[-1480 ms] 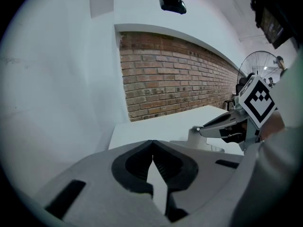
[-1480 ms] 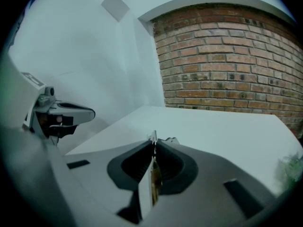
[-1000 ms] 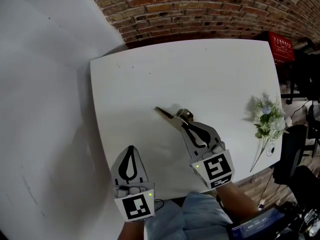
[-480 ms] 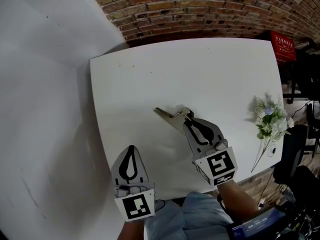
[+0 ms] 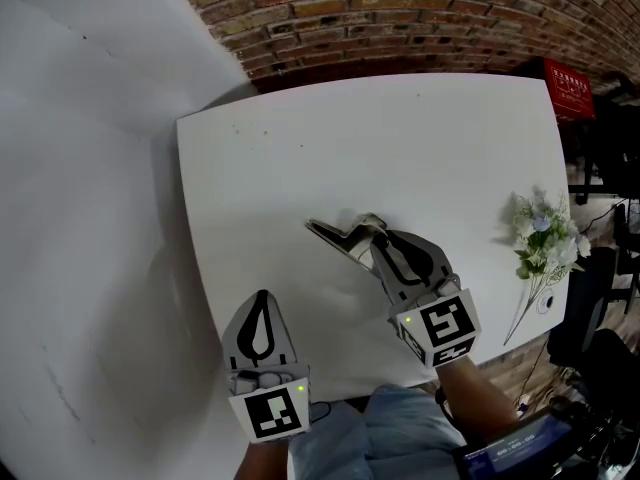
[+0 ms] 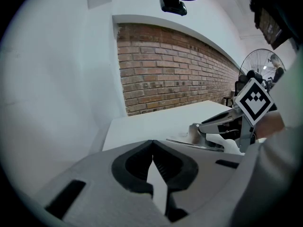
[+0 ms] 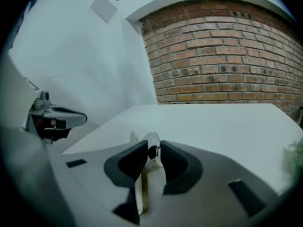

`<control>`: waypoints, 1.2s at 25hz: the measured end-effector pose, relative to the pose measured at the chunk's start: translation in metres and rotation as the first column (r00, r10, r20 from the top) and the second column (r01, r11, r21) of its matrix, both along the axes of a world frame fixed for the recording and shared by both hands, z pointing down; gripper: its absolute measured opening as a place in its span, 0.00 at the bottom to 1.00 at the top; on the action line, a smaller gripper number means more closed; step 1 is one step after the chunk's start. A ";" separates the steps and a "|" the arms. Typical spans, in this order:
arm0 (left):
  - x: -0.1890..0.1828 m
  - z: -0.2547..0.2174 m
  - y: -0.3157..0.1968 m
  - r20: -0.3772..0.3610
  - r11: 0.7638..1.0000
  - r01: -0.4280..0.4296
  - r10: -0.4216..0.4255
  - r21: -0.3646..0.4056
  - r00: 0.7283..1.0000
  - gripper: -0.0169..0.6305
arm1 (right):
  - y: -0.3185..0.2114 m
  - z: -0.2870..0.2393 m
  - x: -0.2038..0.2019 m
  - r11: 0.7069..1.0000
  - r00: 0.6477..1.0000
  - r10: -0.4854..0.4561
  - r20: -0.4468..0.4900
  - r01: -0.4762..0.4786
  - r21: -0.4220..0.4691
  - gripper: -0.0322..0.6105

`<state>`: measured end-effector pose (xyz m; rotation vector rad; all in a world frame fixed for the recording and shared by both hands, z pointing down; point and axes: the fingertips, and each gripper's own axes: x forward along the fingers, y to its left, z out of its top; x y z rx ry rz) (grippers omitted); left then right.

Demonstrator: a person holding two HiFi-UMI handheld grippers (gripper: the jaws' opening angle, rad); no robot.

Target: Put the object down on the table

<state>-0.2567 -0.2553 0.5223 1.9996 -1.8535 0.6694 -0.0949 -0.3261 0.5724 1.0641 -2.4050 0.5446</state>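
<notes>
Near the middle of the head view, a little below centre: metal tool lying on the white table. Its thin pointed end aims toward the upper left of the frame, and its thicker end sits at the tips of the right gripper. Right gripper view: the 2 jaws are spreading apart with the tool between them. A small black knob on the tool sits in the gap, and the pads do not look pressed on it. A brass-coloured strip of the tool shows lower down between the jaws. Tool appears to rest on the table top. Left gripper at lower left of the head view, by the table's near corner, well apart from the tool. Its own view shows the 2 jaws pressed together at the tips, holding nothing. Forearm runs from the right gripper to the bottom edge of the frame. Bunch of flowers at the right edge of the table, well apart from both grippers. Brick wall across the top of the frame, beyond the table's far edge. Plain white wall fills the left side. Red sign at upper right, beside the table's far corner; print too small to read.
</notes>
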 end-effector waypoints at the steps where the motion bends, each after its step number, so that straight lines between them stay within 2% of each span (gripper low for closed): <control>1: 0.000 0.001 0.000 -0.001 1.000 -0.001 0.001 -0.002 1.000 0.04 | -0.001 0.000 -0.001 1.000 1.000 0.001 0.002 -0.001 0.001 0.19; 7: 0.001 0.002 -0.001 0.003 1.000 -0.001 0.001 -0.007 1.000 0.04 | -0.004 -0.001 0.000 1.000 1.000 0.004 0.004 -0.005 0.010 0.25; 14: 0.009 -0.021 0.004 0.012 0.999 0.000 0.000 0.034 1.000 0.04 | -0.001 -0.028 0.004 0.998 1.000 0.002 0.013 -0.002 0.057 0.25; 22: 0.025 -0.080 0.019 0.016 0.982 0.040 -0.044 0.184 0.999 0.04 | 0.015 -0.094 0.010 0.978 0.999 -0.036 0.039 0.027 0.208 0.19; 26: 0.036 -0.122 0.033 0.041 0.960 0.050 -0.064 0.275 0.997 0.04 | 0.034 -0.134 0.016 0.958 0.996 -0.060 0.059 0.040 0.283 0.16; 30: 0.037 -0.165 0.045 0.057 0.928 0.073 -0.101 0.364 0.993 0.04 | 0.052 -0.176 0.018 0.930 0.994 -0.090 0.065 0.060 0.364 0.11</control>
